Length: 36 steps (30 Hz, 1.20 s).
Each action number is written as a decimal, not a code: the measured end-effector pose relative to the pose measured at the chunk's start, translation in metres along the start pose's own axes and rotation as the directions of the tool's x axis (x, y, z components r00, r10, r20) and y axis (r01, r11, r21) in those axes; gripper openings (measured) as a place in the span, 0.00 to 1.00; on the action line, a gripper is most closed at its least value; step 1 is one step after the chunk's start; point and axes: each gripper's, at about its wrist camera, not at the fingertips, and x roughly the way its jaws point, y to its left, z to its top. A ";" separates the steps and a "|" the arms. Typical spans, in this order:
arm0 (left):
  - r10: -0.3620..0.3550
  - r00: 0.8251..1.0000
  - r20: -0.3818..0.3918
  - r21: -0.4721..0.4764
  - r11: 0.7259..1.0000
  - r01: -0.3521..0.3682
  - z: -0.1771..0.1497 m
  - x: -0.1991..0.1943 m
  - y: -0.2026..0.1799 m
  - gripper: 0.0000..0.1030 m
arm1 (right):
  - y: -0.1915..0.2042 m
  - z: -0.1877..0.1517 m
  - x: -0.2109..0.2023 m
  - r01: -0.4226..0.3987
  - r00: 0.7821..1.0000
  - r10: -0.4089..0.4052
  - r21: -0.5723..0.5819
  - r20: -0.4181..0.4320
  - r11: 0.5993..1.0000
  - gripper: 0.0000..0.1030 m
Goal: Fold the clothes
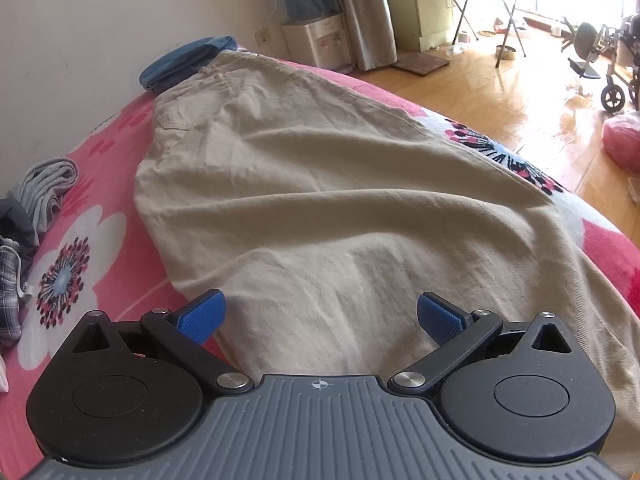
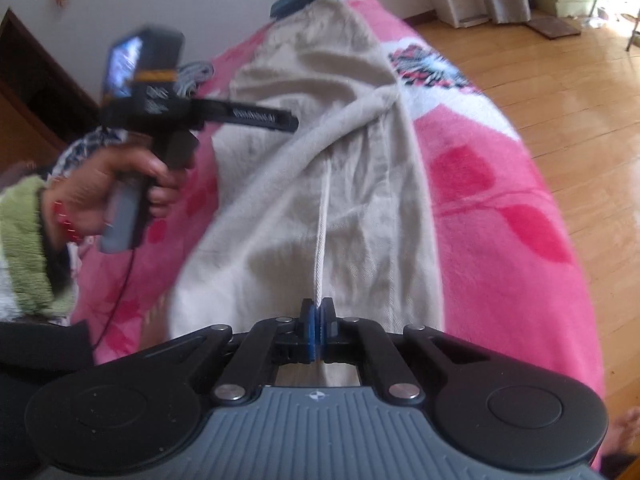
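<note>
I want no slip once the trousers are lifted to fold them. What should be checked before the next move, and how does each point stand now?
1. Right tongs shut on the trousers: ok, a ridge of cloth is pinched between the pads.
2. Left tongs gripping cloth: not ok, they stand open above the trousers.
3. Trousers lying flat: not ok, creased and pulled into a ridge.
4. Folded blue garment clear of the waistband: cannot tell, they seem to meet.
5. Grey garment clear of the trousers: ok, blanket shows between.

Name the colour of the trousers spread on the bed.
Beige trousers; clearest in the left wrist view.
</note>
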 end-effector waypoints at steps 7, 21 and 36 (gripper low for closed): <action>0.008 1.000 -0.011 0.008 1.000 -0.008 0.000 0.006 -0.008 1.00 | 0.003 -0.029 -0.052 0.027 1.000 -0.027 0.075 -0.001 0.997 0.02; -0.003 1.000 -0.018 0.005 1.000 0.003 0.001 0.012 -0.008 1.00 | -0.017 -0.046 -0.050 0.093 0.996 -0.090 0.147 -0.028 0.985 0.01; -0.030 1.000 -0.008 0.033 0.999 0.031 -0.006 -0.009 0.001 1.00 | 0.006 -0.052 -0.079 0.008 0.999 -0.005 -0.067 0.052 0.998 0.07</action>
